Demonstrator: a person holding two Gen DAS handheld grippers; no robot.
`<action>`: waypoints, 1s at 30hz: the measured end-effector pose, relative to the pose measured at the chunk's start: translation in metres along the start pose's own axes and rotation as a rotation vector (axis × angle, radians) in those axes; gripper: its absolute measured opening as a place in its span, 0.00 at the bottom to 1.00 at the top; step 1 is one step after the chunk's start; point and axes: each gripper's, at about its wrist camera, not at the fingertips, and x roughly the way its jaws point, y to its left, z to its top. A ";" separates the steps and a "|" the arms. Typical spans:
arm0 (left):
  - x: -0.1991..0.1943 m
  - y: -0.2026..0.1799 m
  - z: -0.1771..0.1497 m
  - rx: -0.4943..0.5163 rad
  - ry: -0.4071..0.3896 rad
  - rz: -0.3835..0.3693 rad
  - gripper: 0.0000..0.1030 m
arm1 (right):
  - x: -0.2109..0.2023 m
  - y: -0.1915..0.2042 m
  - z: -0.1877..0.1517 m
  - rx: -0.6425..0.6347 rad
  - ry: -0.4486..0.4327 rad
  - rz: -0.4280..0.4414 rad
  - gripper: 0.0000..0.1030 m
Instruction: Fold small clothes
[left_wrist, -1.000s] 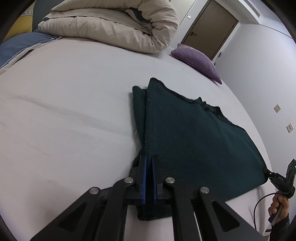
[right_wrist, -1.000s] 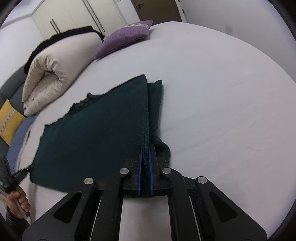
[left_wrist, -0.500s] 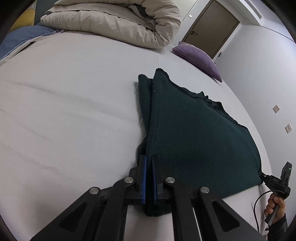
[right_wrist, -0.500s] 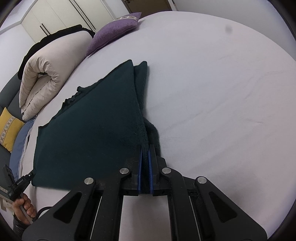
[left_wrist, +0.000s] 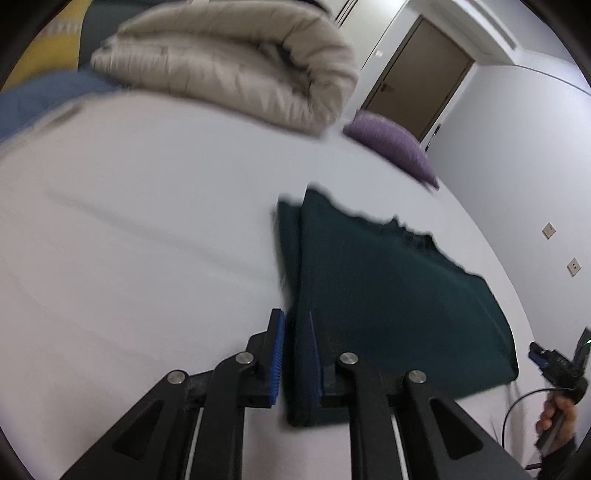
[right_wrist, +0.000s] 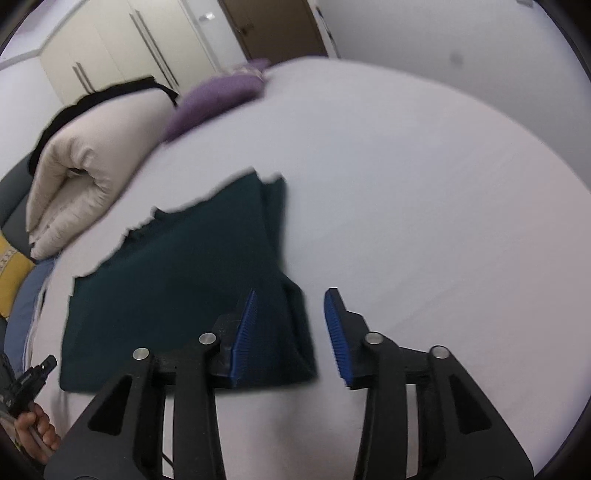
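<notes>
A dark green knitted garment (left_wrist: 388, 295) lies folded flat on the white bed sheet (left_wrist: 147, 258); it also shows in the right wrist view (right_wrist: 177, 280). My left gripper (left_wrist: 295, 328) is open a little, with the garment's near corner between its blue pads and no longer pinched. My right gripper (right_wrist: 290, 302) is wide open over the garment's other near corner, which lies on the sheet between the fingers.
A rolled beige duvet (left_wrist: 236, 62) and a purple pillow (left_wrist: 391, 144) lie at the far side of the bed. A yellow cushion (right_wrist: 9, 273) and blue fabric sit at the left edge. A brown door (left_wrist: 417, 74) is behind. The other hand and its gripper handle (left_wrist: 554, 373) show low right.
Both grippers were shut on the garment's near corners; now both have opened and let the cloth drop onto the sheet. The views are blurred from motion.
</notes>
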 end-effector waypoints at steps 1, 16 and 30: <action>0.000 -0.010 0.008 0.028 -0.012 -0.003 0.14 | -0.002 0.007 0.004 -0.009 -0.007 0.020 0.37; 0.149 -0.096 0.060 0.293 0.069 0.181 0.25 | 0.182 0.168 0.039 -0.024 0.321 0.425 0.34; 0.135 -0.043 0.044 0.155 0.028 0.136 0.28 | 0.188 -0.013 0.095 0.445 0.037 0.268 0.05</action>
